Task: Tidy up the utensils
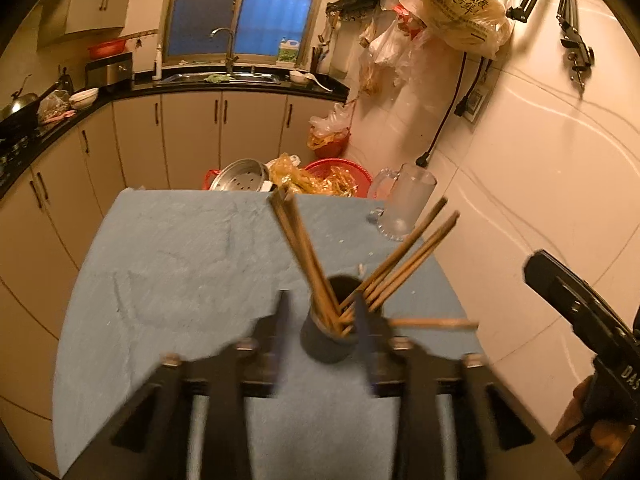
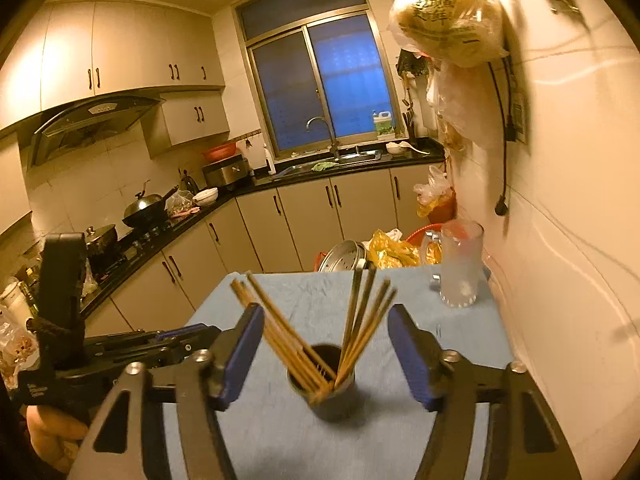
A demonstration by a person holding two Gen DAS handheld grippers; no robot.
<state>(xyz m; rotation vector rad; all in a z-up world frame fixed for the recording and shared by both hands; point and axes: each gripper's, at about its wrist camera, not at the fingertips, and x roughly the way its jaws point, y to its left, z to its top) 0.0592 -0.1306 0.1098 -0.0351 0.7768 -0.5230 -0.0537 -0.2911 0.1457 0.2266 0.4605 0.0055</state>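
One dark cup (image 2: 326, 394) stands on your blue-covered table (image 1: 168, 264), near the close edge, and it holds the wooden chopsticks (image 2: 280, 332). They splay into two fans: a left bunch leaning far-left and a right bunch leaning far-right (roughly four sticks a side, though overlap and blur keep me from an exact count). One more chopstick (image 1: 434, 323) juts out level to the right at the cup's rim in your left wrist view; whether it sits in the cup I cannot tell.

One glass mug (image 2: 460, 264) stands at the far right corner of the table, by the wall, with nothing visible inside.

Your left gripper (image 1: 324, 332) straddles the cup, its jaws partly apart with a blurred finger either side; the pads do not look pressed on it. Your right gripper (image 2: 326, 350) is spread wide, blue pads (image 2: 240, 354) well clear of cup and sticks, gripping nothing.
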